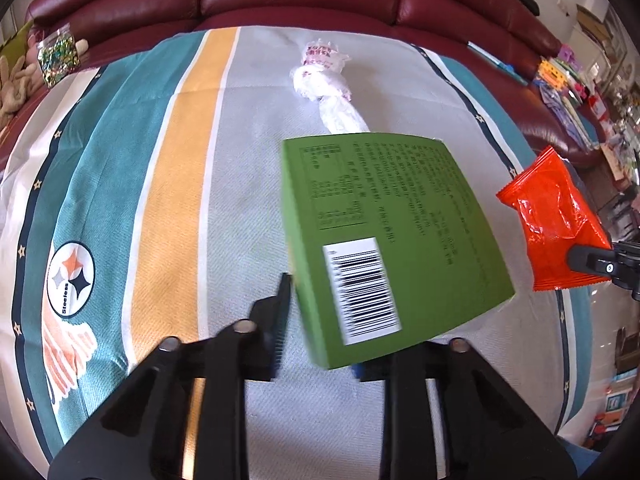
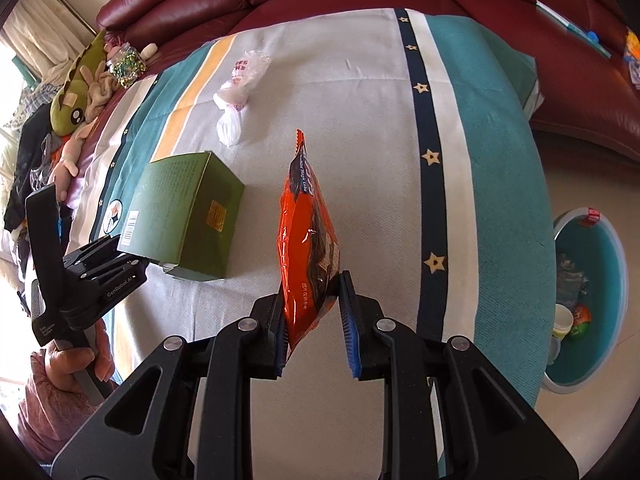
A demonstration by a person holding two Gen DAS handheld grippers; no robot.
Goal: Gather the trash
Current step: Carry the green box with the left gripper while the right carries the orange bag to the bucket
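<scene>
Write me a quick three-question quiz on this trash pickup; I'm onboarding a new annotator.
1. True or false: the right gripper is shut on the orange snack packet.
2. What lies beyond the green box on the striped blanket? A) a knotted white bag B) a glass bottle C) a newspaper
3. In the right wrist view, where is the teal bin, and is it empty?

Key: 1 true. 2 A. 3 On the floor to the right of the blanket; not empty, a paper cup is inside.
</scene>
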